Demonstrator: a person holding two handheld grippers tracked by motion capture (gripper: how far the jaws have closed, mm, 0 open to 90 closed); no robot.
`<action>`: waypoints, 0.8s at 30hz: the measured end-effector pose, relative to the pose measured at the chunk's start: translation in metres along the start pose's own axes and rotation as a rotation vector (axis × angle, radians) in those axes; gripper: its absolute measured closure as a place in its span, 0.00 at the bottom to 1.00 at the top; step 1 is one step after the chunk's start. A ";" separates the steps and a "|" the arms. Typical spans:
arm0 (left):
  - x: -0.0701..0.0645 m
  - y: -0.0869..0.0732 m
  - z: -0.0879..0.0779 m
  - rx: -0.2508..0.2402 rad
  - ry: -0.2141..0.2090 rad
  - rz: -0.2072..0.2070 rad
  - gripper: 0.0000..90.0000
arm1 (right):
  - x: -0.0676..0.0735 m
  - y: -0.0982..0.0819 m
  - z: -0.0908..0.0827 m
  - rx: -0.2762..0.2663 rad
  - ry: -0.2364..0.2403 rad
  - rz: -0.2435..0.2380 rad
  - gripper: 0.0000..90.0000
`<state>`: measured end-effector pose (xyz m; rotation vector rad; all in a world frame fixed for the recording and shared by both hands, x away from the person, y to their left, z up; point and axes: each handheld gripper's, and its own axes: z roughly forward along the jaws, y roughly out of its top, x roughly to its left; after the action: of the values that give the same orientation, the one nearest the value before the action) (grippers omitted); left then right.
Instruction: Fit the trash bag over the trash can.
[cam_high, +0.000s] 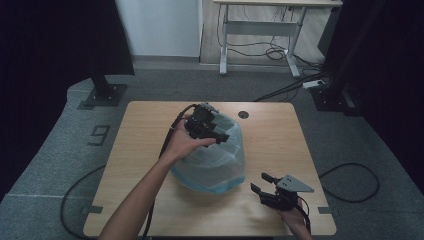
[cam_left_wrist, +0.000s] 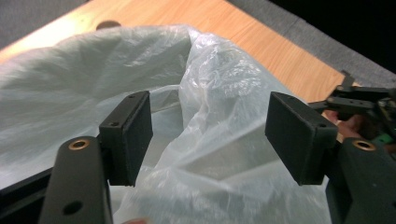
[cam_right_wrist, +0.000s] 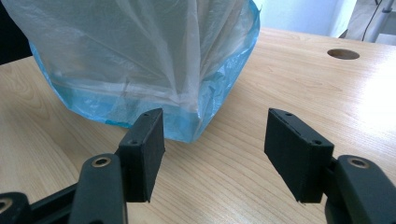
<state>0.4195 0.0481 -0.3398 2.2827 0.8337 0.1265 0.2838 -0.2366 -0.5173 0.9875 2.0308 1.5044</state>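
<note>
Left gripper (cam_high: 220, 137) hovers over the top of the translucent white plastic bag with blue base (cam_high: 212, 165), jaws spread wide, film lying between them but not pinched. The bag stands at mid-table on the light wooden table (cam_high: 150, 120). Step in hand, as judged: approaching the bag's upper rim. The next move calls for lowering and closing on a fold of film. Right gripper (cam_high: 262, 185) rests near the bag's right corner, jaws wide, empty. Count: one bag, two grippers, one table.
</note>
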 end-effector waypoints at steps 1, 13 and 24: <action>0.000 0.002 0.005 0.019 0.004 -0.006 0.37 | 0.000 0.000 0.000 -0.001 -0.001 0.000 0.41; 0.003 0.005 0.046 0.159 0.020 -0.019 0.38 | -0.005 0.000 -0.005 -0.007 -0.015 0.015 0.41; 0.005 -0.001 0.019 0.067 0.005 -0.029 0.38 | -0.004 -0.002 -0.002 0.002 -0.015 0.011 0.40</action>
<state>0.4283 0.0406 -0.3554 2.3329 0.8856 0.0923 0.2845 -0.2411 -0.5184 1.0096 2.0200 1.4960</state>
